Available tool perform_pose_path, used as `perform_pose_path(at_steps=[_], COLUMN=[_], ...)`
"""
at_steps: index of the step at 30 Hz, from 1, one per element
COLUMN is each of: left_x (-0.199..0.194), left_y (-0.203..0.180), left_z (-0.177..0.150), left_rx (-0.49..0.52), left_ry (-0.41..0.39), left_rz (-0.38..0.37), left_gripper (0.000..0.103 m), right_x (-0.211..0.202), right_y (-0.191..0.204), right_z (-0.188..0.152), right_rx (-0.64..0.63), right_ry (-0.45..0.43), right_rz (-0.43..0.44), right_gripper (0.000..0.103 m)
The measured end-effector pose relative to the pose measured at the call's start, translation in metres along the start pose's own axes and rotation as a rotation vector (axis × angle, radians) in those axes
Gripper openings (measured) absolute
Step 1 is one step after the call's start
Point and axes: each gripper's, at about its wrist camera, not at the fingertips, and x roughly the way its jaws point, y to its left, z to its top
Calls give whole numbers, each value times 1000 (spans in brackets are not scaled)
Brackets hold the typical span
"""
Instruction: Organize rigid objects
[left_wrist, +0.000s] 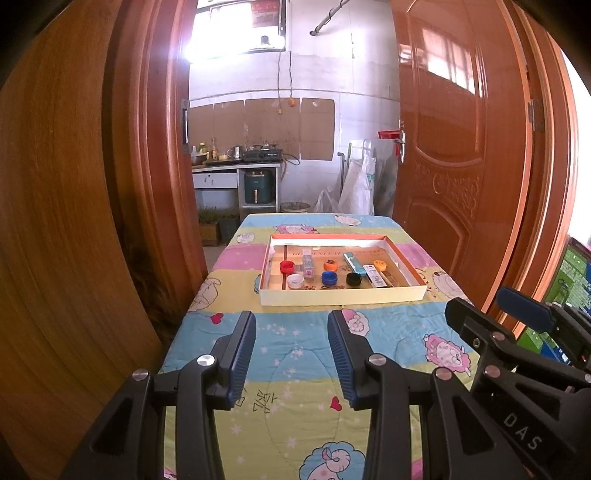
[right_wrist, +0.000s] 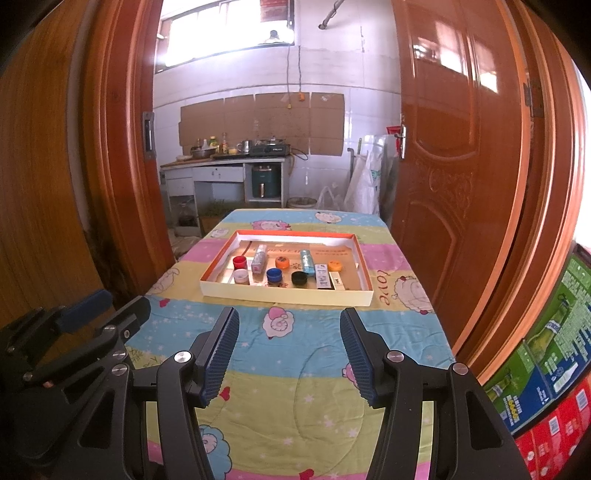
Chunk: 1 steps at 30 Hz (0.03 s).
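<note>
A shallow cardboard tray with an orange rim sits on the far half of the table. In it lie several bottle caps: red, white, blue, black, orange and yellow. Small boxes and tubes lie between them. My left gripper is open and empty, well short of the tray. My right gripper is open and empty, also short of it.
The table wears a cartoon-sheep quilt. Wooden doors flank it closely on both sides. Stacked printed cartons stand at the right. A kitchen counter is behind. The other gripper shows at each view's edge.
</note>
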Motion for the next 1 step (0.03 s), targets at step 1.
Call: perform_pose_path(at_steps=[1], left_x=[0], left_y=[0], left_z=[0], left_rx=[0], left_ry=[0], left_rz=[-1], left_gripper=[40], right_x=[0], right_y=[0], right_z=[0], right_rx=[1], right_ry=[1], right_rz=[0], right_gripper=[59])
